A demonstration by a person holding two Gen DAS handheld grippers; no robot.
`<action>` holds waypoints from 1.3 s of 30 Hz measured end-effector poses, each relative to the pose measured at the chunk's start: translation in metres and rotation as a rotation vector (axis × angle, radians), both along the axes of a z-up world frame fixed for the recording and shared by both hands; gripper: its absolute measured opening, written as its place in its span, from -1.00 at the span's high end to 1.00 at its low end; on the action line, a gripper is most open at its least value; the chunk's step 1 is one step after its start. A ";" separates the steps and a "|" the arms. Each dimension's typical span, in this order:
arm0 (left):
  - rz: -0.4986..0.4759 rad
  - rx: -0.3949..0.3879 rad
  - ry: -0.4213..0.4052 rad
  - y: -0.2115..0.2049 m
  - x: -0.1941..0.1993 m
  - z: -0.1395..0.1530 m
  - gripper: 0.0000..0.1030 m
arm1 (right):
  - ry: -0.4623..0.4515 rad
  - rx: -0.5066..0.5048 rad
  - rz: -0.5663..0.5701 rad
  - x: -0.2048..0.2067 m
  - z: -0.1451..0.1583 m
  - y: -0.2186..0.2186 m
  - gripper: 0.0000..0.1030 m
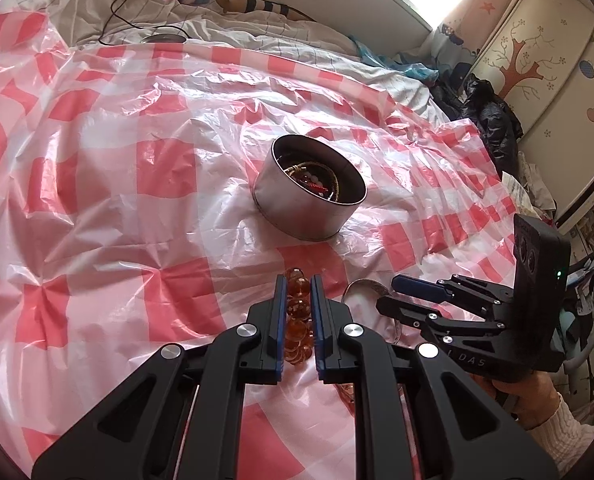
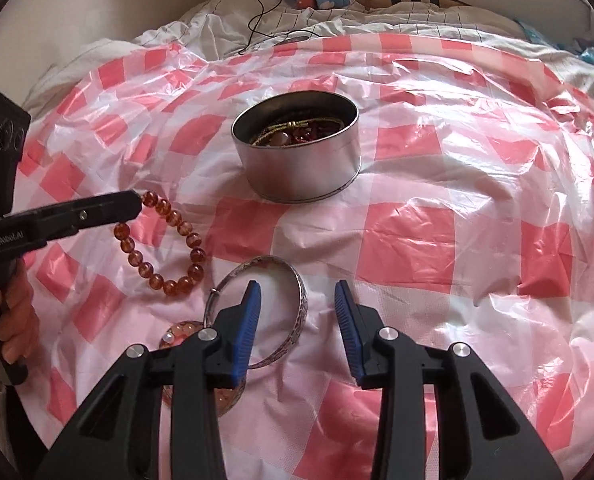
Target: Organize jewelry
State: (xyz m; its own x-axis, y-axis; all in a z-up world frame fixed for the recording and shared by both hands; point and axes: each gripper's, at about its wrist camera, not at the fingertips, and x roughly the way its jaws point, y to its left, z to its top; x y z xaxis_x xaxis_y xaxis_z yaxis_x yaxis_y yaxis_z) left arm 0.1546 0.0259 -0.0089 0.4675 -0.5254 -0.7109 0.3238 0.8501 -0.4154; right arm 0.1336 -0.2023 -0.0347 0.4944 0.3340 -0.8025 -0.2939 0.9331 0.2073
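Observation:
My left gripper (image 1: 299, 285) is shut on an amber bead bracelet (image 1: 297, 312), whose beads show between the blue pads. In the right wrist view the bracelet (image 2: 193, 240) hangs in a loop from the left gripper (image 2: 139, 200) at the left, low over the checked sheet. My right gripper (image 2: 297, 286) stands open, with nothing pressed between its pads. Its left finger sits over a silver bangle (image 2: 303, 304) lying flat on the sheet. A round metal tin (image 2: 297, 178) with several pieces of jewelry inside stands beyond both grippers. The tin (image 1: 297, 212) is also in the left wrist view, ahead of the held bracelet.
A red-and-white checked plastic sheet (image 2: 437, 240) covers the bed. A round orange piece (image 2: 181, 330) lies partly under my right gripper's left finger. A black cable (image 1: 117, 12) and bedding are at the far end, and a painted wardrobe (image 1: 537, 60) stands at the right.

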 end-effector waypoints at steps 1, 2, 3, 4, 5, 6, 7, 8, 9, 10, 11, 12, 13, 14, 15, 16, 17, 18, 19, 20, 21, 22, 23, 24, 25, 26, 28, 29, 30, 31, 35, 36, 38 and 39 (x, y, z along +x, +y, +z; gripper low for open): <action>0.000 0.002 -0.001 0.000 0.000 0.000 0.80 | 0.002 -0.023 0.010 0.000 -0.002 0.003 0.44; 0.000 0.004 -0.001 0.001 0.000 -0.001 0.80 | 0.002 -0.038 0.014 -0.001 -0.004 0.004 0.50; 0.000 0.005 -0.001 0.001 -0.001 -0.001 0.80 | -0.001 -0.047 0.020 -0.003 -0.005 0.006 0.74; 0.001 0.003 -0.001 0.001 -0.001 -0.001 0.80 | -0.006 -0.062 0.025 -0.004 -0.005 0.008 0.81; 0.000 0.002 -0.001 0.000 -0.001 -0.001 0.80 | -0.015 -0.068 0.027 -0.005 -0.005 0.008 0.84; 0.000 0.000 -0.002 0.001 -0.001 -0.001 0.80 | -0.020 -0.060 0.024 -0.006 -0.004 0.007 0.90; 0.000 -0.001 -0.003 0.001 -0.001 -0.001 0.80 | -0.016 -0.034 0.023 -0.005 -0.003 0.005 0.90; -0.001 -0.005 -0.004 0.001 -0.001 0.000 0.80 | -0.007 0.007 0.016 -0.005 -0.003 0.002 0.90; -0.001 -0.011 -0.004 0.002 -0.001 0.000 0.80 | 0.007 0.064 0.007 -0.003 -0.001 -0.005 0.90; -0.002 -0.019 -0.005 0.002 -0.001 0.001 0.80 | 0.023 0.128 -0.007 -0.001 0.000 -0.013 0.90; -0.004 -0.026 -0.007 0.002 -0.002 0.003 0.80 | 0.036 0.189 -0.018 0.001 0.001 -0.020 0.90; -0.005 -0.032 -0.009 0.002 -0.002 0.004 0.80 | 0.049 0.257 -0.029 0.003 0.002 -0.029 0.90; -0.006 -0.038 -0.011 0.002 -0.003 0.006 0.80 | 0.057 0.318 -0.038 0.005 0.003 -0.036 0.90; -0.008 -0.047 -0.012 0.002 -0.003 0.008 0.80 | 0.059 0.383 -0.042 0.006 0.005 -0.042 0.90; -0.009 -0.052 -0.017 0.002 -0.004 0.010 0.80 | 0.061 0.439 -0.045 0.007 0.006 -0.048 0.90; -0.010 -0.051 -0.023 0.001 -0.005 0.013 0.80 | 0.061 0.489 -0.050 0.008 0.007 -0.054 0.90; -0.012 -0.052 -0.031 0.000 -0.007 0.016 0.80 | 0.062 0.531 -0.052 0.008 0.009 -0.057 0.90; -0.013 -0.052 -0.038 0.000 -0.008 0.019 0.80 | 0.067 0.565 -0.055 0.010 0.010 -0.059 0.90; -0.014 -0.051 -0.047 -0.001 -0.009 0.023 0.80 | 0.071 0.590 -0.061 0.011 0.010 -0.062 0.90; -0.015 -0.050 -0.056 -0.002 -0.011 0.027 0.80 | 0.076 0.604 -0.065 0.012 0.010 -0.064 0.90; -0.017 -0.053 -0.066 -0.003 -0.012 0.031 0.80 | 0.080 0.621 -0.070 0.013 0.010 -0.065 0.90; -0.020 -0.057 -0.075 -0.005 -0.013 0.035 0.80 | 0.085 0.641 -0.073 0.014 0.009 -0.066 0.90; -0.023 -0.059 -0.083 -0.007 -0.014 0.040 0.80 | 0.086 0.654 -0.075 0.015 0.009 -0.067 0.90; -0.027 -0.059 -0.093 -0.010 -0.014 0.045 0.80 | 0.085 0.661 -0.078 0.015 0.010 -0.068 0.90; -0.032 -0.059 -0.103 -0.013 -0.015 0.051 0.80 | 0.084 0.672 -0.083 0.017 0.011 -0.069 0.90; -0.037 -0.063 -0.110 -0.017 -0.014 0.056 0.80 | 0.084 0.686 -0.089 0.016 0.010 -0.072 0.90; -0.046 -0.062 -0.123 -0.026 -0.012 0.065 0.80 | 0.081 0.711 -0.107 0.016 0.010 -0.078 0.90; -0.050 -0.062 -0.128 -0.032 -0.011 0.069 0.80 | 0.081 0.726 -0.116 0.016 0.010 -0.081 0.90; -0.055 -0.066 -0.131 -0.037 -0.009 0.072 0.80 | 0.079 0.739 -0.124 0.016 0.010 -0.084 0.90; -0.060 -0.071 -0.133 -0.043 -0.008 0.074 0.80 | 0.079 0.757 -0.133 0.015 0.011 -0.089 0.90; -0.083 -0.056 -0.130 -0.067 0.004 0.078 0.80 | 0.069 0.797 -0.165 0.015 0.012 -0.101 0.90; -0.086 -0.055 -0.129 -0.072 0.008 0.079 0.80 | 0.066 0.805 -0.173 0.015 0.012 -0.104 0.90; -0.088 -0.052 -0.132 -0.078 0.016 0.081 0.80 | 0.064 0.815 -0.190 0.015 0.011 -0.109 0.90; -0.087 -0.051 -0.133 -0.081 0.020 0.082 0.80 | 0.063 0.820 -0.198 0.016 0.011 -0.111 0.90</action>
State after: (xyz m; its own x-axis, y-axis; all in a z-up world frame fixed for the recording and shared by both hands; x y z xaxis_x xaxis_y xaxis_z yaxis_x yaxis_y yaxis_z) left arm 0.1743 -0.0554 0.0729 0.5068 -0.6021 -0.6169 0.4504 0.7951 -0.4061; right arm 0.1492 -0.3137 -0.0238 0.5672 0.7347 -0.3723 -0.1061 0.5134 0.8516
